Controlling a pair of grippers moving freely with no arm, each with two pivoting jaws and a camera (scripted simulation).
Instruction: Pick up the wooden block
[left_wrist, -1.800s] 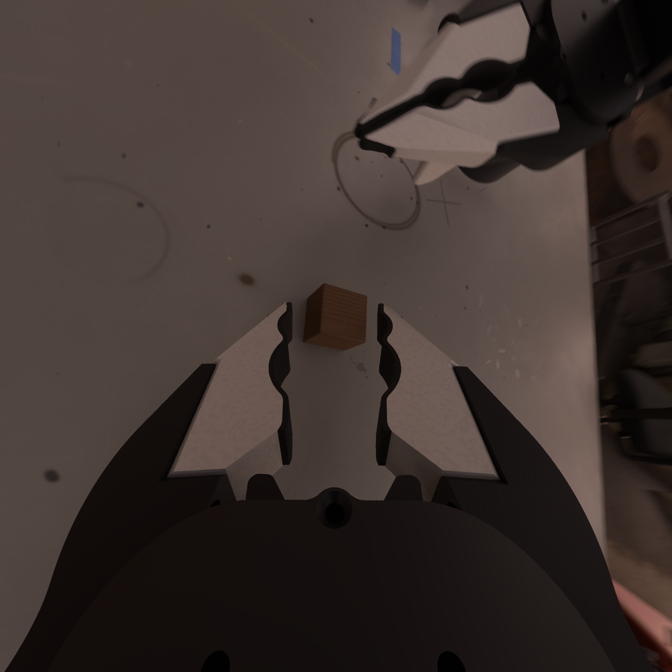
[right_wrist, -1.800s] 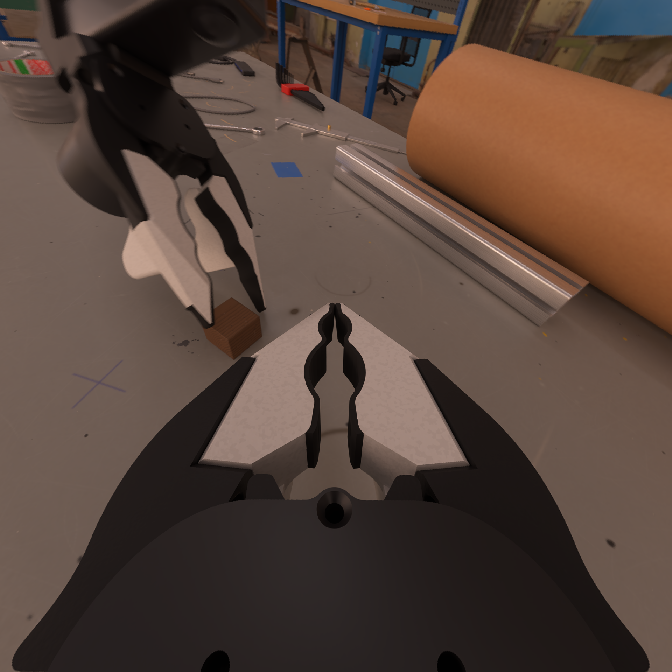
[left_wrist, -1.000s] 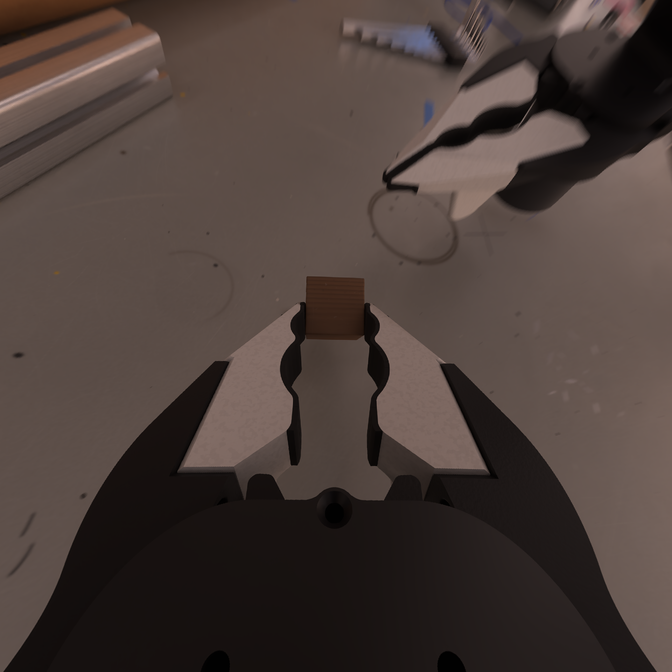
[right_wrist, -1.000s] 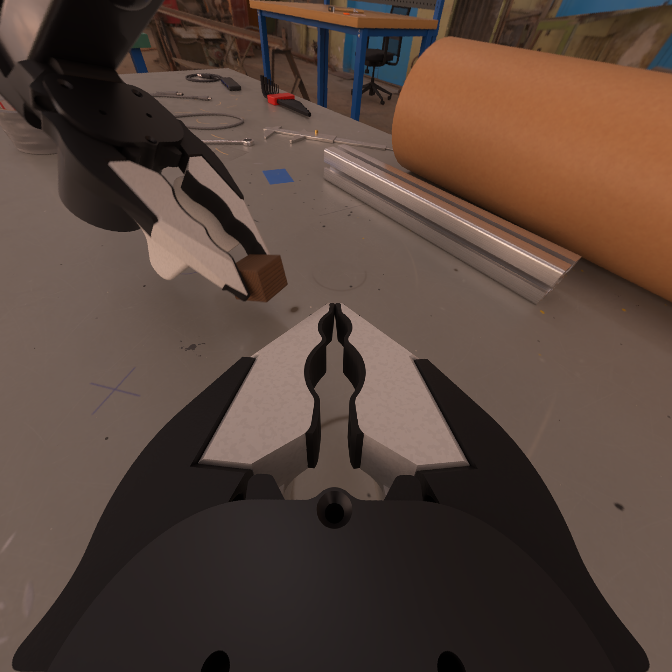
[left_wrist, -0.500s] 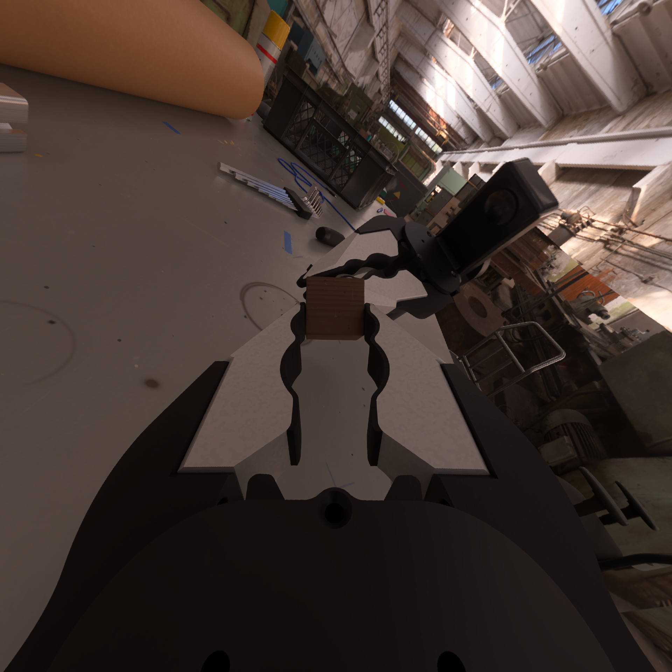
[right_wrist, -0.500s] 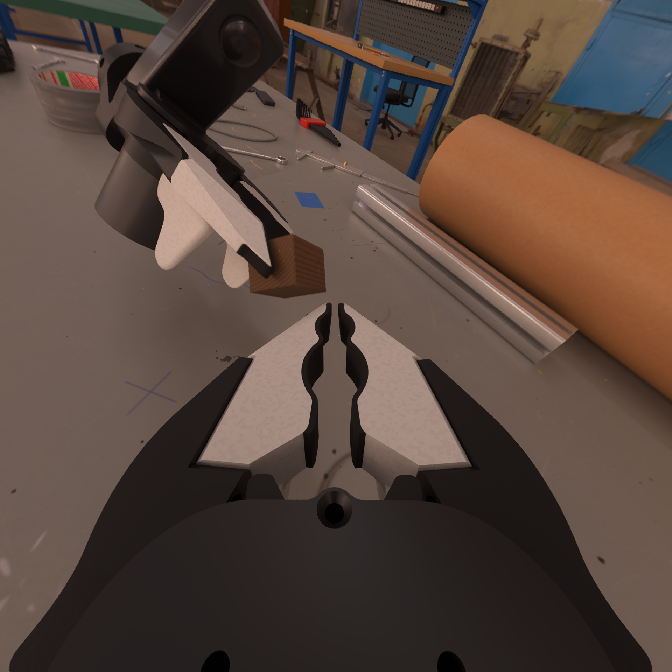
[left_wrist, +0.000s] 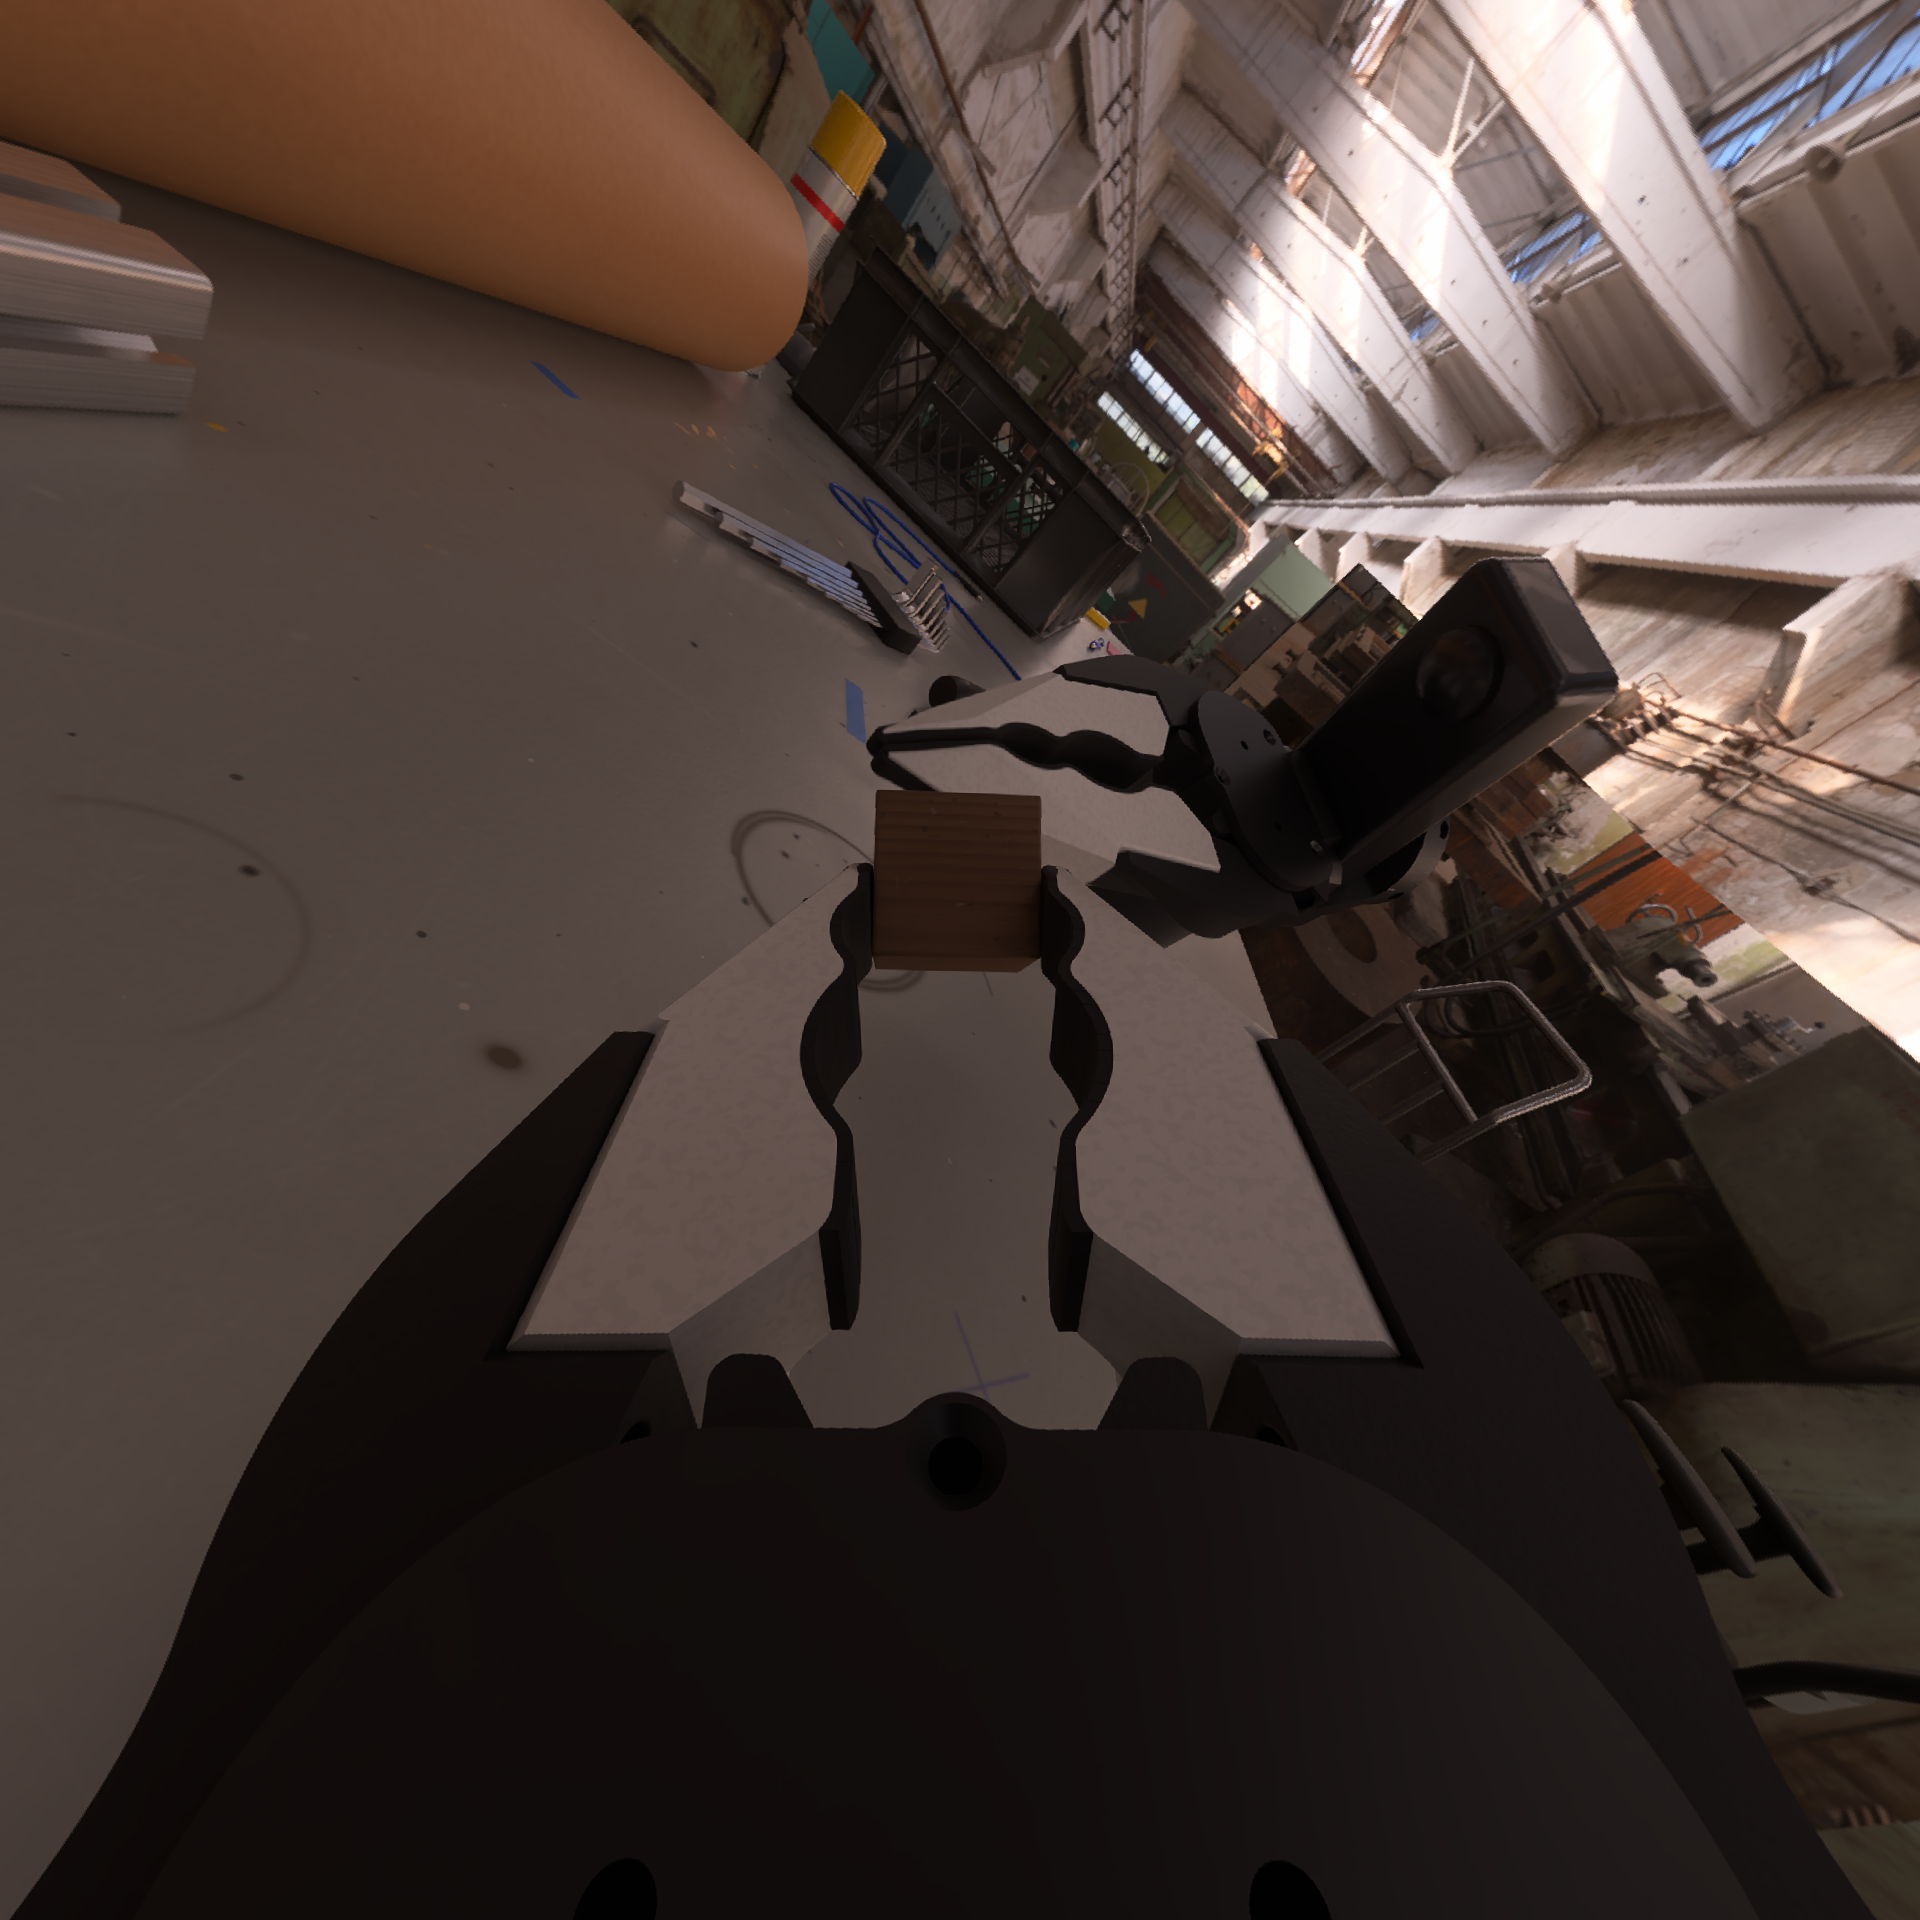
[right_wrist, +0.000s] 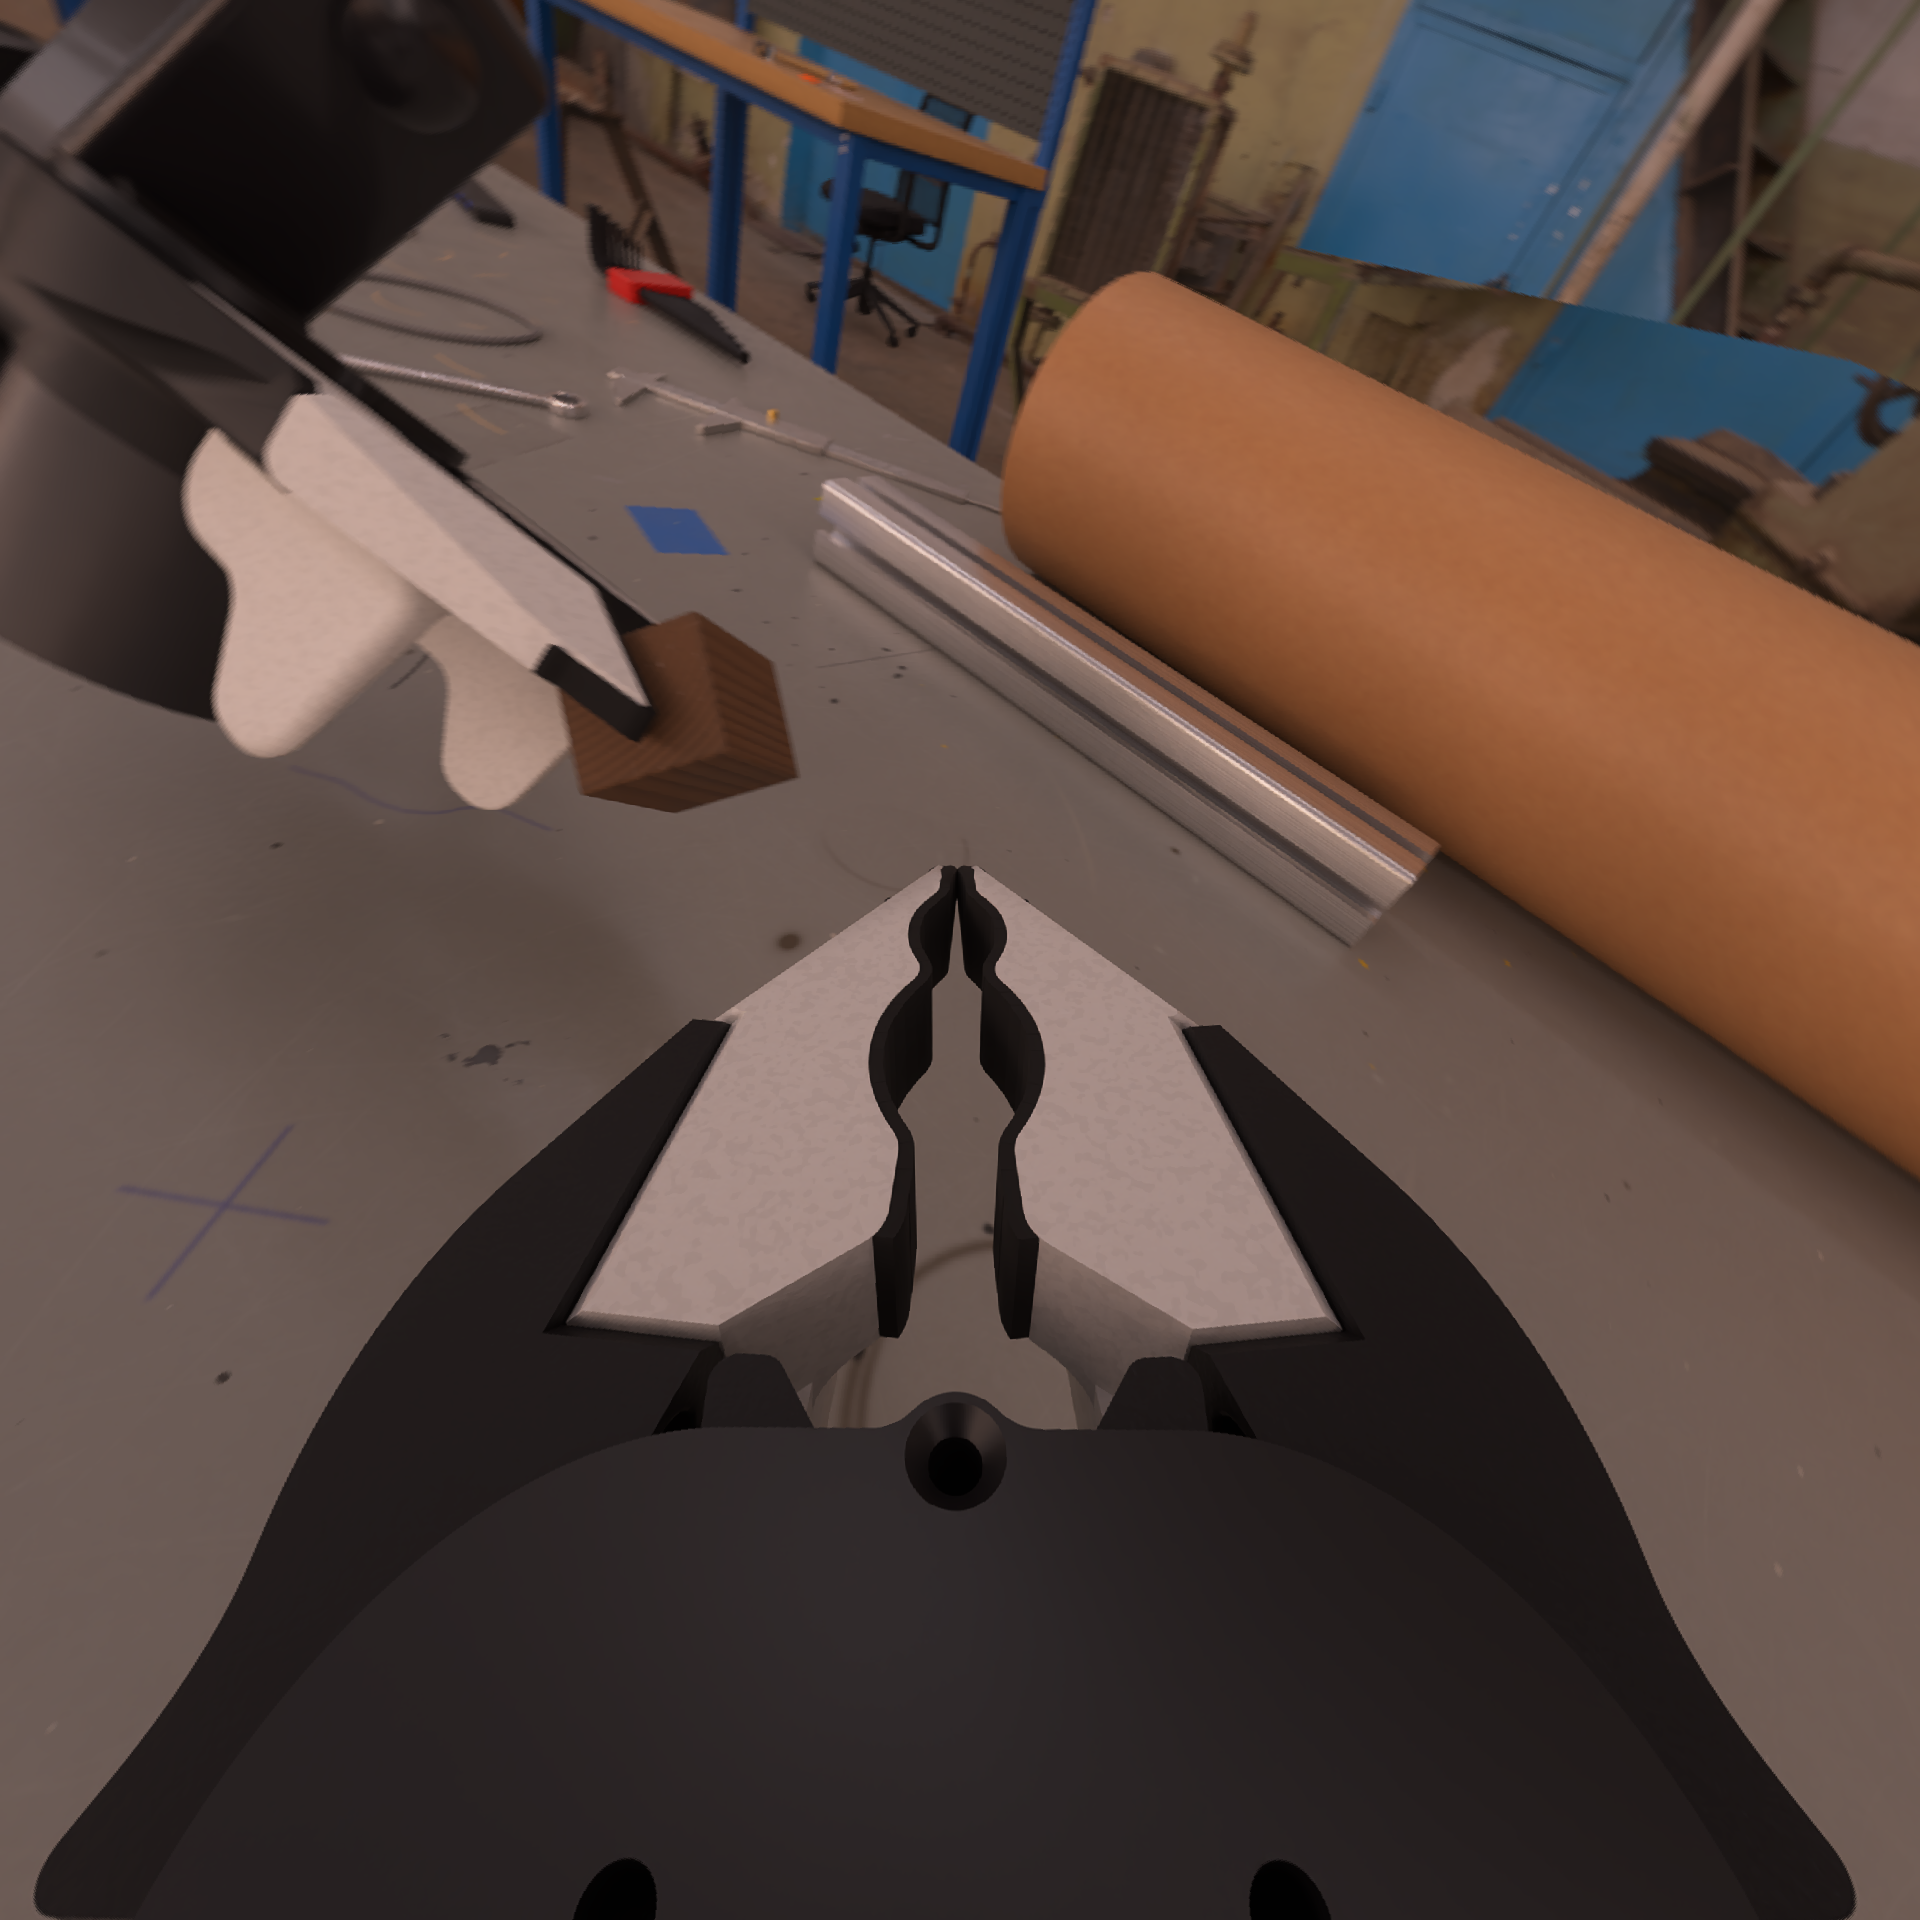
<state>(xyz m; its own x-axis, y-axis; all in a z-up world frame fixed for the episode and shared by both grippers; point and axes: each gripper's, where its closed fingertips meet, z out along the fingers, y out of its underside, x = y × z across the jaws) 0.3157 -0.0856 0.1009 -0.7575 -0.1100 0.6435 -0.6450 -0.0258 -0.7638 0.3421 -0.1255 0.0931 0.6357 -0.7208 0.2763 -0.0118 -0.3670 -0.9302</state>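
The small brown wooden block (left_wrist: 957, 881) is clamped between the fingertips of my left gripper (left_wrist: 957, 914) and held in the air above the grey table (left_wrist: 364, 727). In the right wrist view the block (right_wrist: 691, 732) hangs at the upper left, held by the left gripper (right_wrist: 613, 691) well clear of the table. My right gripper (right_wrist: 957, 878) is shut and empty, low over the table, just right of and below the block. It also shows in the left wrist view (left_wrist: 883, 743), just beyond the block.
A large brown cardboard roll (right_wrist: 1455, 644) lies along the right with an aluminium profile (right_wrist: 1122, 707) beside it. Tools, a cable and a blue tape square (right_wrist: 675, 530) lie at the far end. A black crate (left_wrist: 956, 468) stands beyond the table edge.
My left gripper closed on the block, lifted it off the table and tilted up to near level. The right gripper's tips parted slightly half a second ago and are shut again.
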